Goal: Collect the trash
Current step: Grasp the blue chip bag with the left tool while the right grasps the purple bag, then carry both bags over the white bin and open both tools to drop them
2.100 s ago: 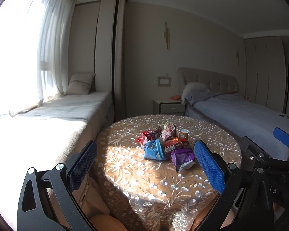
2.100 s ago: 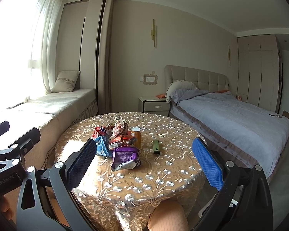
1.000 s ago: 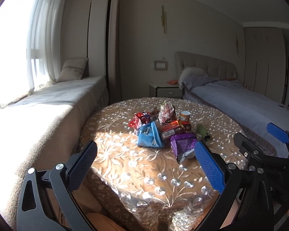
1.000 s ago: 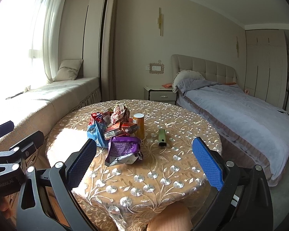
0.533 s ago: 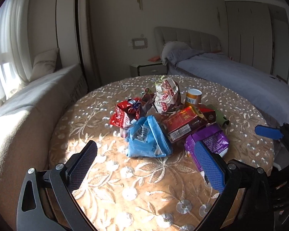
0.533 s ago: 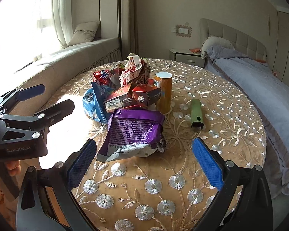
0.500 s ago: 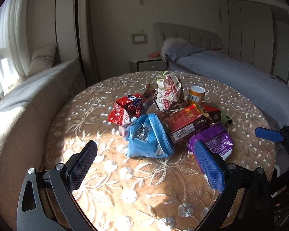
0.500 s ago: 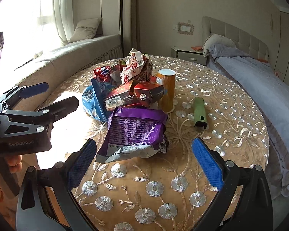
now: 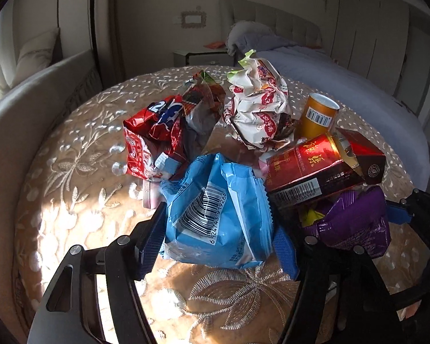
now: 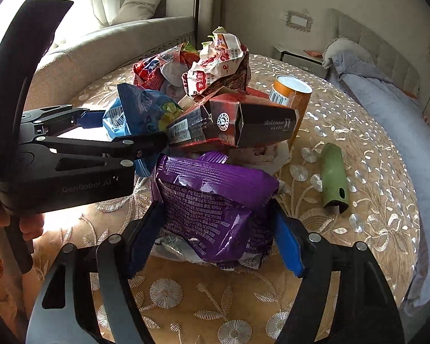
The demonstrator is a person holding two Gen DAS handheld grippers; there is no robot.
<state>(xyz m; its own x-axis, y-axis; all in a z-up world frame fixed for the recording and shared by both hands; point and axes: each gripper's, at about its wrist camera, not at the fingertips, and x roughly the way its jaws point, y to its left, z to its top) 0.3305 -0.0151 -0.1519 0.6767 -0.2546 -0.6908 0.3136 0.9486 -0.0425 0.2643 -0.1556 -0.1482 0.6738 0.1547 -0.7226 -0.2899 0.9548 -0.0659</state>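
A pile of trash lies on a round table with an embroidered tan cloth point(image 9: 80, 172). My left gripper point(image 9: 218, 246) is shut on a blue snack bag point(image 9: 215, 209), one pad on each side of it. My right gripper point(image 10: 218, 238) is shut on a purple snack bag point(image 10: 212, 197), which also shows in the left wrist view point(image 9: 355, 223). Behind them lie a red carton point(image 9: 315, 169), a red wrapper point(image 9: 154, 134), a crumpled white-and-red wrapper point(image 9: 258, 111) and an orange can point(image 9: 318, 117). The left gripper also shows in the right wrist view point(image 10: 100, 132).
A green tube point(image 10: 334, 177) lies on the cloth right of the pile. A bed point(image 10: 387, 91) stands beyond the table on the right, a window bench point(image 10: 114, 37) on the left and a nightstand point(image 9: 200, 56) at the back wall.
Both grippers moved forward from the table's edge into the pile. The left closed on the blue bag and the right closed on the purple bag; both were wide open before.
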